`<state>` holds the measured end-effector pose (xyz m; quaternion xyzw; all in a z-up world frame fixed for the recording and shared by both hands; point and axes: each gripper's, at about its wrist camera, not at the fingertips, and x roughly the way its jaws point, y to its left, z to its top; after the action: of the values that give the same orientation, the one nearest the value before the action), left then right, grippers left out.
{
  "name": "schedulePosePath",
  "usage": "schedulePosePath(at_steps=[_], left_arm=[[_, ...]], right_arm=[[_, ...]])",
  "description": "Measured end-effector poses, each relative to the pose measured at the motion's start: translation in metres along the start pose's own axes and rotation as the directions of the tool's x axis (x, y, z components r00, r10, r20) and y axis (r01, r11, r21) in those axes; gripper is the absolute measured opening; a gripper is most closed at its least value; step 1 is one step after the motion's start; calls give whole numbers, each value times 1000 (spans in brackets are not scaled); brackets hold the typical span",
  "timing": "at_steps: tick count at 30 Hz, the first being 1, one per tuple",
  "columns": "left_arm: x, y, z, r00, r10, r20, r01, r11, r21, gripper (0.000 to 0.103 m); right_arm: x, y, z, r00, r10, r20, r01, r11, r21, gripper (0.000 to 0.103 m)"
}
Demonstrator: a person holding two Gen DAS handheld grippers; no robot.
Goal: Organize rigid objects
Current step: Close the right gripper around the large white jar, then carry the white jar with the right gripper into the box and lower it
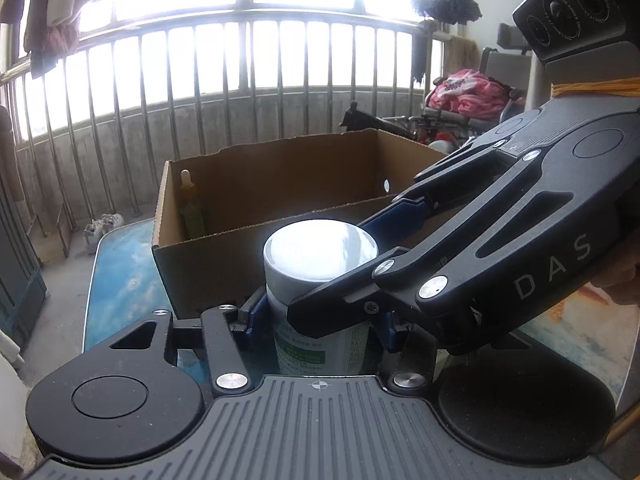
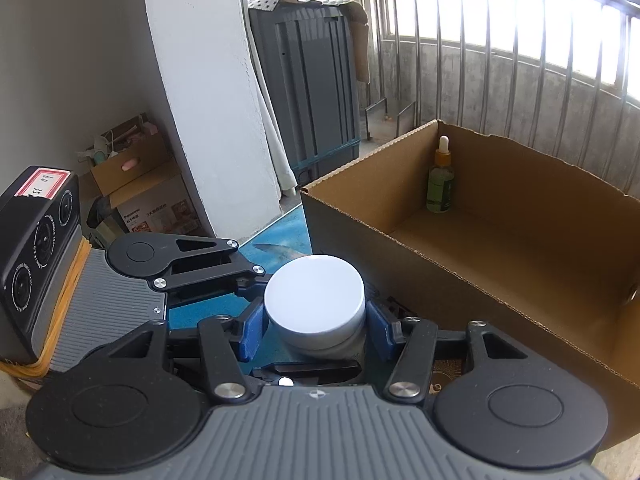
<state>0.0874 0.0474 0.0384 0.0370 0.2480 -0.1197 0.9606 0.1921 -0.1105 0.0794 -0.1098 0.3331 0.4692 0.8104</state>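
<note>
Left wrist view: white-capped jar (image 1: 320, 280) stands on the blue surface (image 1: 120, 280), just in front of the cardboard box (image 1: 208, 264). Left hand-held gripper (image 1: 320, 320) clasps the jar's body; right hand-held gripper (image 1: 340, 276) reaches in from the right, its blue pads at the cap. Right wrist view: right hand-held gripper (image 2: 316, 328) grips the cap. Dropper bottle (image 2: 440, 184) stands upright in the box's far corner.
</note>
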Motion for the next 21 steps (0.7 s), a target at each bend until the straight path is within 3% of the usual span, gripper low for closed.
schedulePosePath(at_steps=[6,10,14,18,21], left_arm=[[-32,1,53,999,-17,47,16,999,33,53],[-23,10,91,996,-31,87,25,997,73,53],[27,24,117,998,-47,38,41,989,144,53],[90,44,125,996,-77,-44,84,976,199,53],[135,48,123,992,-54,-111,85,951,297,53]], right_arm=[[-50,17,33,996,2,95,3,999,-45,57],[-72,15,63,987,-20,159,30,998,-57,57],[-63,-12,95,983,-63,170,67,998,-17,57],[-27,-65,109,980,-90,179,72,992,102,57],[6,-102,114,988,-110,111,90,982,166,57]])
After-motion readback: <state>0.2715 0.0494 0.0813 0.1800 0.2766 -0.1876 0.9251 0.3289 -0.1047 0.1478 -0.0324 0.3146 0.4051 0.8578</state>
